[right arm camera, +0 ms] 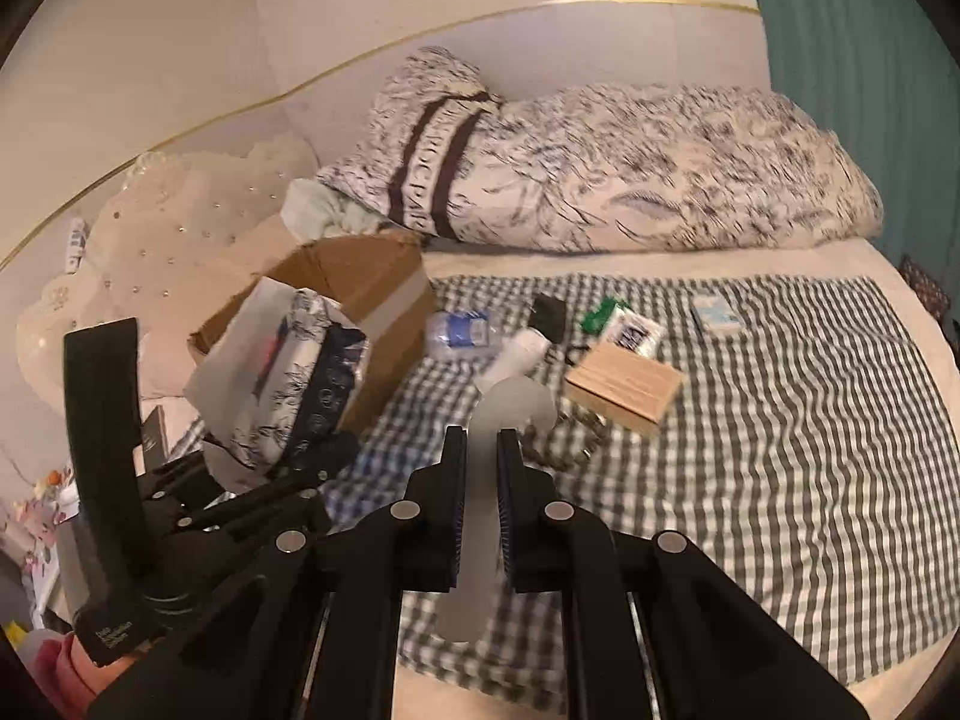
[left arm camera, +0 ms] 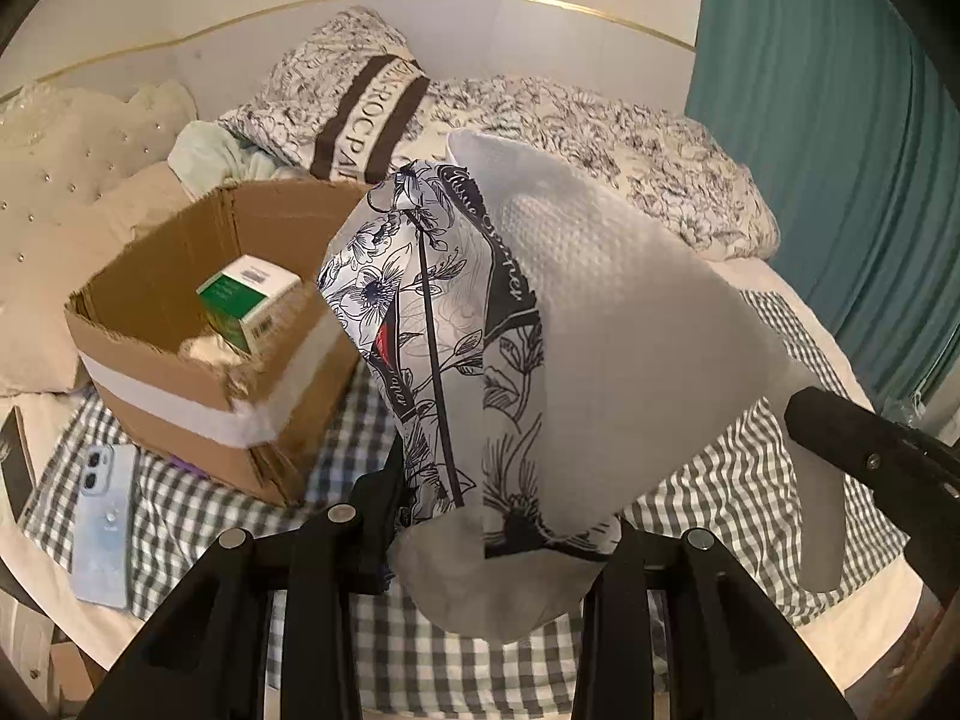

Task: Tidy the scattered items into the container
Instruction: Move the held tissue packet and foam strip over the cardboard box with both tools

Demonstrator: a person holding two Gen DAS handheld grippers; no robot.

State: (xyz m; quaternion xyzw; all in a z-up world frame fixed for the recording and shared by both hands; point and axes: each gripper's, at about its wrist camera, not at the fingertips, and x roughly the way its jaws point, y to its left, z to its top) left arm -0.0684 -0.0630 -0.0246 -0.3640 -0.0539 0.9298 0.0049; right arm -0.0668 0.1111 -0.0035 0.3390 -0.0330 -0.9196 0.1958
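Observation:
My left gripper [left arm camera: 498,516] is shut on a floral-printed tissue pack [left arm camera: 480,324] and holds it in the air just right of the open cardboard box [left arm camera: 180,360]. The box holds a green and white carton [left arm camera: 249,300]. In the right wrist view the pack [right arm camera: 282,372] hangs in front of the box [right arm camera: 372,282]. My right gripper [right arm camera: 480,444] is shut on a pale translucent spoon-like utensil [right arm camera: 510,405] above the checked cloth. On the cloth lie a water bottle [right arm camera: 459,333], a white roll [right arm camera: 519,351], a black item [right arm camera: 549,315], a green-white packet [right arm camera: 624,327], a wooden box [right arm camera: 624,387] and a blue card [right arm camera: 717,312].
A blue phone [left arm camera: 99,516] lies on the checked cloth [left arm camera: 750,480] left of the box. A patterned duvet and pillow [right arm camera: 600,180] are heaped at the far side of the bed. A teal curtain [left arm camera: 840,150] hangs at the right. The studded headboard [right arm camera: 168,240] is at the left.

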